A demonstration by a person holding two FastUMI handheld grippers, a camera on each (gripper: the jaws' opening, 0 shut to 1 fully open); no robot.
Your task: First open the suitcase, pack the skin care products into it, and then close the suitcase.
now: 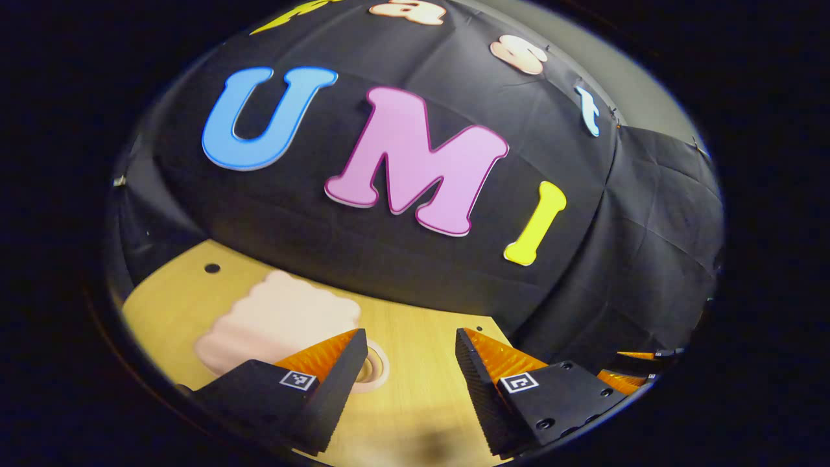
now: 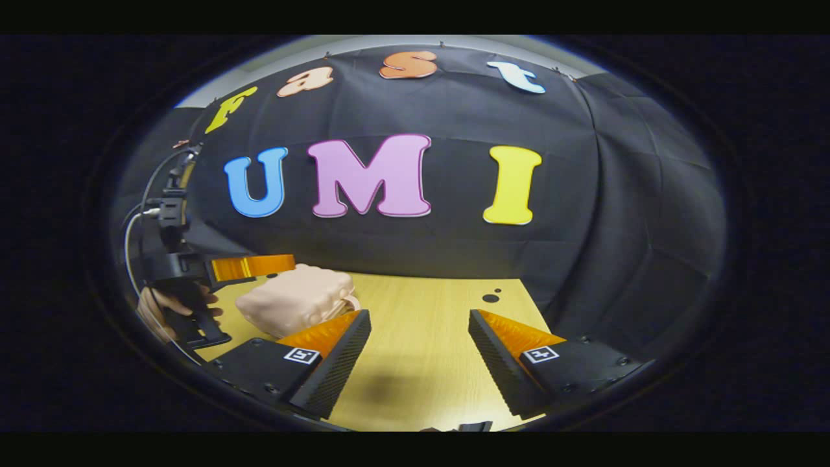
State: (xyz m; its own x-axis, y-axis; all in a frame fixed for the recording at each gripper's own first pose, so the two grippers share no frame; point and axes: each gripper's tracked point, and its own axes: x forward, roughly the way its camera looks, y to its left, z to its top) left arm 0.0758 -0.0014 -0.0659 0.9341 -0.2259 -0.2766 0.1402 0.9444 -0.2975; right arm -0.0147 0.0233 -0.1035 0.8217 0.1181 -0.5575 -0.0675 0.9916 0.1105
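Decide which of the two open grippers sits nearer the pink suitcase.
The left gripper: the suitcase looms large just past its fingers, while from the right gripper it looks smaller and farther off.

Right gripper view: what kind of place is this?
Likely a staged recording booth, not a home: black cloth wall, bare light wooden table, one small closed pale pink suitcase, and a hand-held gripper.
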